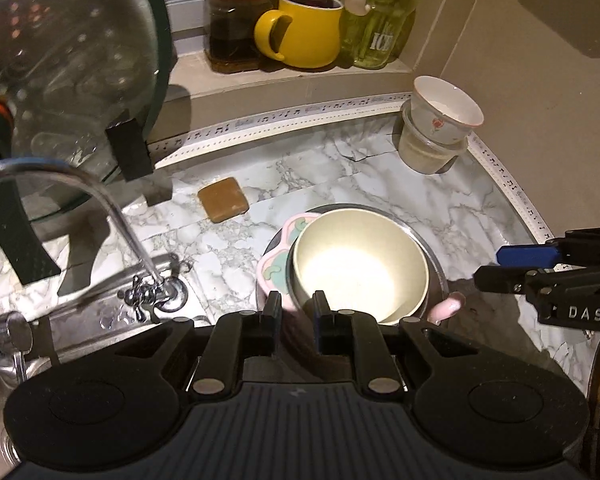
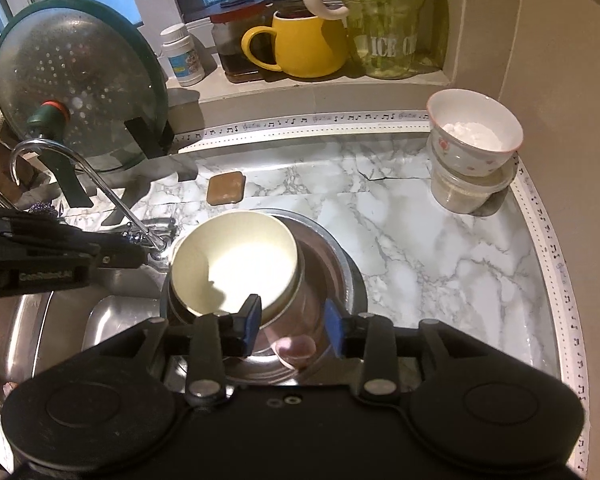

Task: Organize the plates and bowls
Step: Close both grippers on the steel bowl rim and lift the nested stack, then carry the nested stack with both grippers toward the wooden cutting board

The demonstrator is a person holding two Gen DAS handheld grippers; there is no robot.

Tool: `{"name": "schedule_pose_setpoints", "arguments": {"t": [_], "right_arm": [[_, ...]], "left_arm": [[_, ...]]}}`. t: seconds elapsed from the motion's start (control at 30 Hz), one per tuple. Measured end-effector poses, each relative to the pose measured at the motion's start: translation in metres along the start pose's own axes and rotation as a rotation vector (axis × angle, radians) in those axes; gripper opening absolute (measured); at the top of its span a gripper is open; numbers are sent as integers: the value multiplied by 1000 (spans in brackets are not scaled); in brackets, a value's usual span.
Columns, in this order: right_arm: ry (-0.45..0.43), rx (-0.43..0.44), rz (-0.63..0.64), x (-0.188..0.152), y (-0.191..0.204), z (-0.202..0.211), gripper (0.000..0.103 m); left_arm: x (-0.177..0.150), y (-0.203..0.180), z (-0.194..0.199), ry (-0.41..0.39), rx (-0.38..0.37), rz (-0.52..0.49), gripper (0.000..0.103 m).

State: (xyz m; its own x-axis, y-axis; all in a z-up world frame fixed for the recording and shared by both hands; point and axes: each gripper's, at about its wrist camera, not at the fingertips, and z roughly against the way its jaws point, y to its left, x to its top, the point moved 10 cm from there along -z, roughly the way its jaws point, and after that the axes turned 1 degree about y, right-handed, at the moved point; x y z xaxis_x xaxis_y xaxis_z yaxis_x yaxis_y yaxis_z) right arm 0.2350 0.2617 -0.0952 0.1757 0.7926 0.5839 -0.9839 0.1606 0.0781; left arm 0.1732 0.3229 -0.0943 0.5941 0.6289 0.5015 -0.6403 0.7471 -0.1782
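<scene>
Inside: round cream bowl (image 2: 236, 260) nested in steel basin (image 2: 332, 256).

You have a cream bowl (image 2: 236, 260) in a silver metal bowl (image 2: 332, 264), a pink plate (image 1: 278, 264) with green marks, a yellow mug (image 2: 300, 46), a brown sponge (image 2: 225, 188), and a white tabletop (image 2: 440, 248) veined with grey.

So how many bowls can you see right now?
3: a cream bowl nested inside a steel bowl near the sink, and a small floral bowl atop a plastic tub in the corner. Others may be hidden underneath.
</scene>
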Motion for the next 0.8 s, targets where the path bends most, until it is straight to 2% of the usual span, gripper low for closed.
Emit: {"name": "schedule_pose_setpoints", "arguments": {"t": [0.1, 0.13, 0.17, 0.2, 0.23, 0.27, 0.4, 0.5, 0.8], "right_arm": [[-1, -16, -6, -3, -7, -1, 40], [0, -20, -12, -4, -10, -1, 41], [2, -25, -17, -4, -13, -3, 42], [3, -27, -22, -5, -16, -5, 43], [4, -32, -31, -6, -20, -7, 45], [12, -33, -37, -7, -24, -9, 45], [25, -36, -73, -10, -38, -20, 50], [29, -28, -91, -11, -47, -29, 59], [55, -28, -129, -14, -61, -58, 60]], "left_arm": [[-7, 7, -3, 9, -12, 28, 16], [-9, 10, -4, 12, -7, 33, 22], [-11, 13, -6, 13, 1, 35, 34], [-13, 16, -8, 9, 10, 36, 43], [-15, 19, -9, 3, 21, 38, 61], [-16, 22, -10, -6, 34, 44, 71], [-21, 32, -19, -3, 29, 82, 72], [-28, 39, -32, 16, 41, 105, 72], [-45, 51, -62, 31, 73, 148, 72]]}}
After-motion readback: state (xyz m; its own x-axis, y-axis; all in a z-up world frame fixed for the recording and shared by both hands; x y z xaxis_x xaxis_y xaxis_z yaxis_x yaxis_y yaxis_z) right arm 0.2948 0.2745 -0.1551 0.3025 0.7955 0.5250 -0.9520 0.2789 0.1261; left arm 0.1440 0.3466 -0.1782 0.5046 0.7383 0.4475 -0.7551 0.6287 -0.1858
